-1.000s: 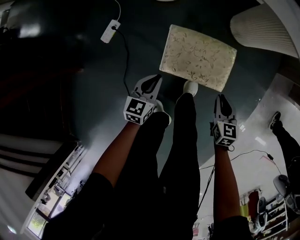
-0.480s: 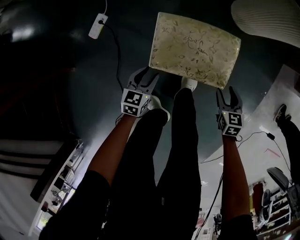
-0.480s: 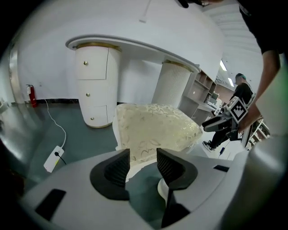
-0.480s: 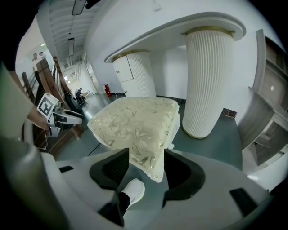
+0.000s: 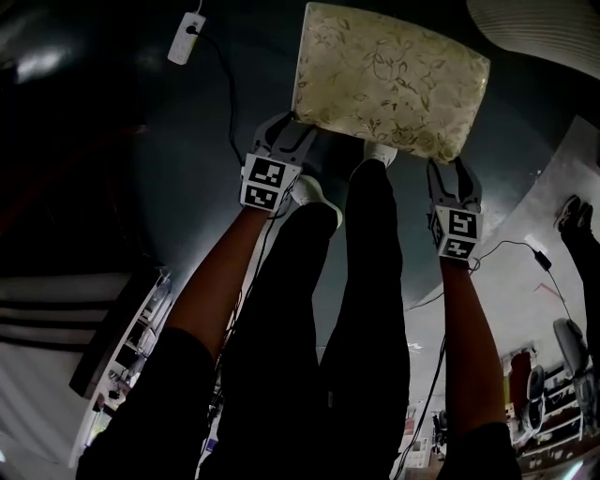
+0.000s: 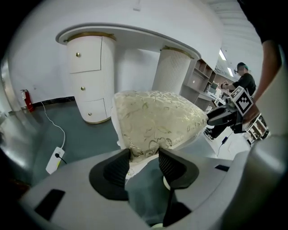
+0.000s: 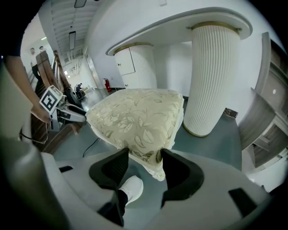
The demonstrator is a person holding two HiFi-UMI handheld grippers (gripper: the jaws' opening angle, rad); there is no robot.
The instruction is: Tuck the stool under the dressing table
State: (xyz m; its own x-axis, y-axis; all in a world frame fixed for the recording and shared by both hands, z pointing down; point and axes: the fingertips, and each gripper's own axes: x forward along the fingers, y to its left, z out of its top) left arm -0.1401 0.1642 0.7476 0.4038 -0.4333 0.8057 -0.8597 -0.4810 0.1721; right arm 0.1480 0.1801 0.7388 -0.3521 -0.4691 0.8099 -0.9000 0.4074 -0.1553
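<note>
The stool (image 5: 389, 80) has a cream, leaf-patterned cushion and stands on the dark floor in front of the white dressing table (image 5: 544, 28). My left gripper (image 5: 286, 127) is at the stool's near left corner. In the left gripper view, the jaws of the left gripper (image 6: 144, 157) are opening with the cushion (image 6: 153, 119) corner between them. My right gripper (image 5: 453, 169) is at the near right corner. The right gripper view shows the right gripper (image 7: 145, 157) also opening, its jaws astride the cushion (image 7: 135, 114) corner. The dressing table's top (image 6: 130, 33) curves behind the stool.
A drawer pedestal (image 6: 90, 81) and a ribbed column (image 7: 211, 76) flank the gap under the table. A white power strip (image 5: 187, 25) and its cable lie on the floor to the left. The person's legs and white shoe (image 5: 380, 153) stand just behind the stool. Another person (image 6: 245, 81) stands far right.
Both grippers have sunk toward the stool's near corners. Their jaws went from shut to wide, and each now has a cushion corner between its jaws.
</note>
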